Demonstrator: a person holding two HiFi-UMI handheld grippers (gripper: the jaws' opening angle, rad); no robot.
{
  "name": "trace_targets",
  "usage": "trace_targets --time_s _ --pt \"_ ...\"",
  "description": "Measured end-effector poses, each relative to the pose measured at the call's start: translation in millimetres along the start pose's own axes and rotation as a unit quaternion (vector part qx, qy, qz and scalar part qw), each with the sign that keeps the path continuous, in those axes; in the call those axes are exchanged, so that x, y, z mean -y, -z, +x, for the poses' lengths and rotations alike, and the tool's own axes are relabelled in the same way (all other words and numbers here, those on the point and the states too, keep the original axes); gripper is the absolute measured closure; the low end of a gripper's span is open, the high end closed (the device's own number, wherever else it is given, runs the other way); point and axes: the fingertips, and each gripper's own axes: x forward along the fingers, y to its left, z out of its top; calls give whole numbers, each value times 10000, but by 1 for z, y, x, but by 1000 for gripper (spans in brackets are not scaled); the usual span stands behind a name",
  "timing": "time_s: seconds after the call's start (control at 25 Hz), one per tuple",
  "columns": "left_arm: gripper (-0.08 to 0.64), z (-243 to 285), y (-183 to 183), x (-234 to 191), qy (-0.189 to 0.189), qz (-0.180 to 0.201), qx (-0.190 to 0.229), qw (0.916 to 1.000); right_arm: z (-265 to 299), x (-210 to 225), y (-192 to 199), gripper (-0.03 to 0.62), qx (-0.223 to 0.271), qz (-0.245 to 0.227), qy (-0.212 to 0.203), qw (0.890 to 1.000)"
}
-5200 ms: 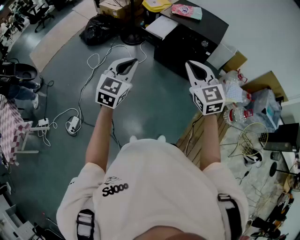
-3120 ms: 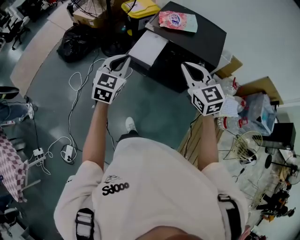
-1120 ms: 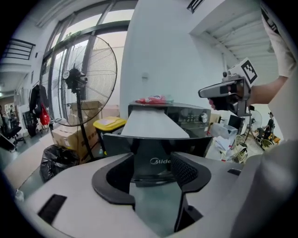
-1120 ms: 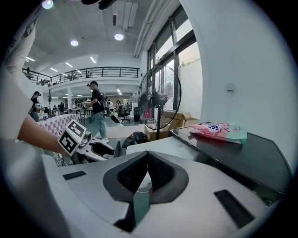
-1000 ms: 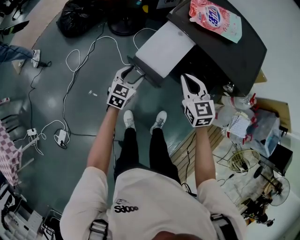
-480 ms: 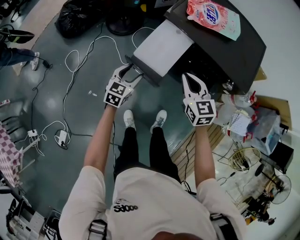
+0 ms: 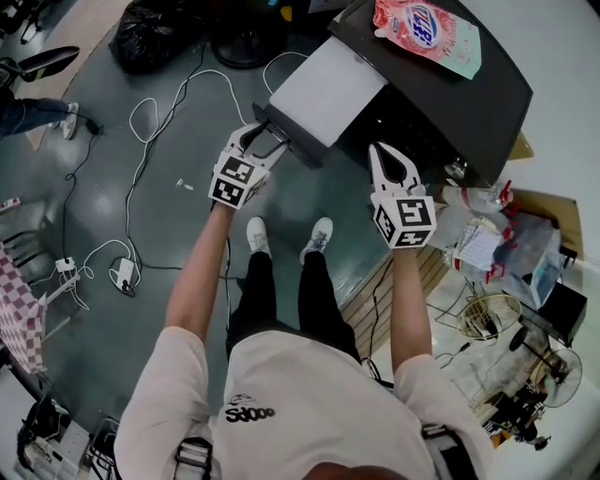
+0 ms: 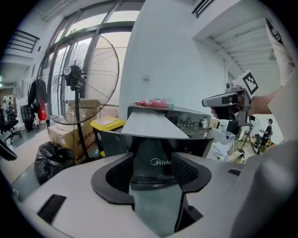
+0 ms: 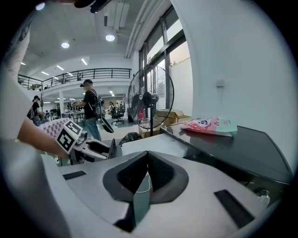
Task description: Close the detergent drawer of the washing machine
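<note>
the detergent drawer (image 7: 323, 89) stands pulled well out of the black washing machine (image 7: 459, 103), with its pale top bare and its dark front facing the person. the left hand-held gripper (image 7: 265, 142) is right at that front, jaws released and spread. in the left gripper view the dark front fills the gap between them, but i cannot tell whether the tips touch it yet.

the step in hand looks like the push itself. it should go best as a straight, even shove along the drawer's own line of travel. from the head view the gripper sits toward the left end of the front, so shifting to the middle would probably keep the drawer from skewing in its slot. there is no need to clench — flat pressure until the front lies flush with the machine should do. the tips need watching so they do not slip under the lower edge.

the left arm reaches forward and down, the forearm angled in toward the drawer. the right arm is stretched out nearly straight. the right hand-held gripper (image 7: 384, 155) has its jaws clenched together on nothing and hangs before the machine, to the right of the drawer and apart from it. a detergent pouch (image 7: 427, 23) lies on top of the machine, well apart from the drawer.
</note>
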Motion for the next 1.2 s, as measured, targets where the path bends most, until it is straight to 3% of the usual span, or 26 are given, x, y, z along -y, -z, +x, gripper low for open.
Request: trace_targets --time_s 0.28,1.2 --pt "296 14 -2 -2 -10 -12 -202 9998 2 10 -7 588 5 -6 0 10000" --pt "295 22 -10 -4 -9 -48 -94 9999 14 26 8 588 -71 140 153 9998"
